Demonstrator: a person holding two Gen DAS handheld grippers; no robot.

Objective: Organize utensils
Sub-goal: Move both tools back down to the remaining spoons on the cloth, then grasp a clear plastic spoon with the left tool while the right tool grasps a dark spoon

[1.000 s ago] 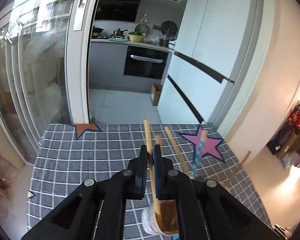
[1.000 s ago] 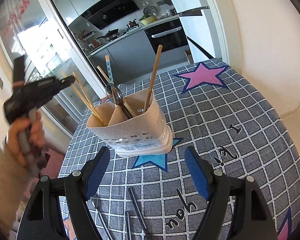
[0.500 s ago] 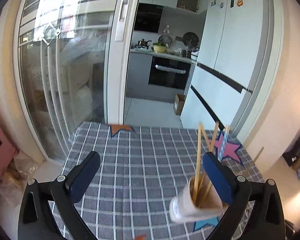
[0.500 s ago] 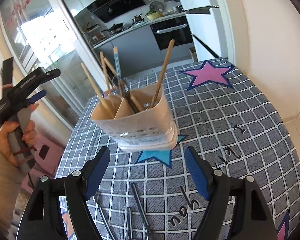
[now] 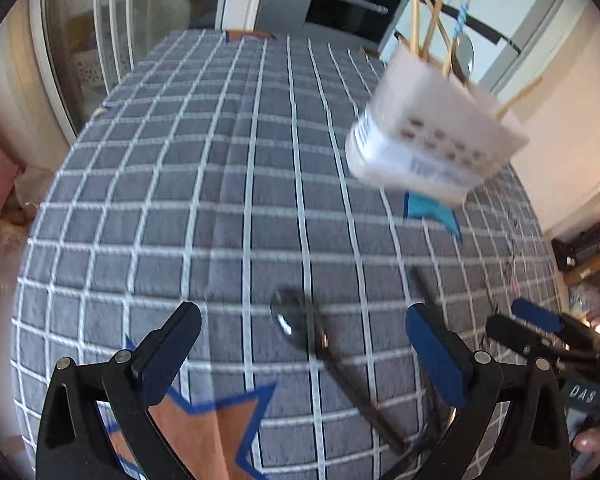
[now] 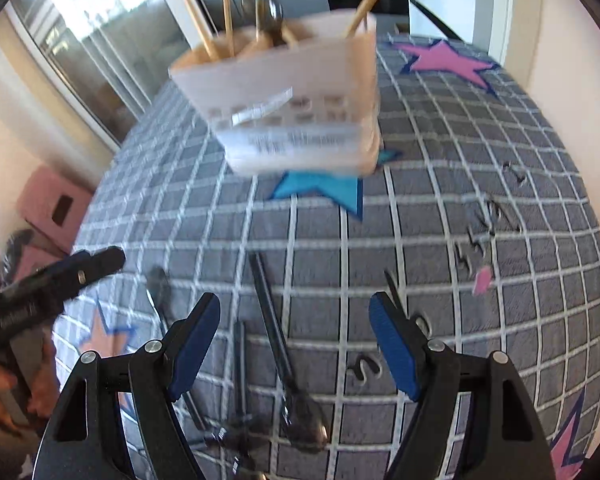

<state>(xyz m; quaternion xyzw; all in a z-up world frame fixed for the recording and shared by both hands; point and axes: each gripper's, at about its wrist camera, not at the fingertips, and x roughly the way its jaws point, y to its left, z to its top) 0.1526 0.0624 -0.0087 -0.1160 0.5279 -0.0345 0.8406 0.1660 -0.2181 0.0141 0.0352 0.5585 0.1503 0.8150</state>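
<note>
Both tongs are spread wide with nothing in them. The left tongs (image 5: 300, 344) hang over a dark spoon (image 5: 300, 328) lying on the checked worktop (image 5: 180, 200), the right tongs (image 6: 296, 332) over a dark utensil (image 6: 272, 328) near them. The caddy (image 6: 292, 112) with chopsticks (image 6: 226, 4) stands at the far side. I'd straddle one handle square-on, pinch mid-shaft, then lift clear of its neighbours.
</note>
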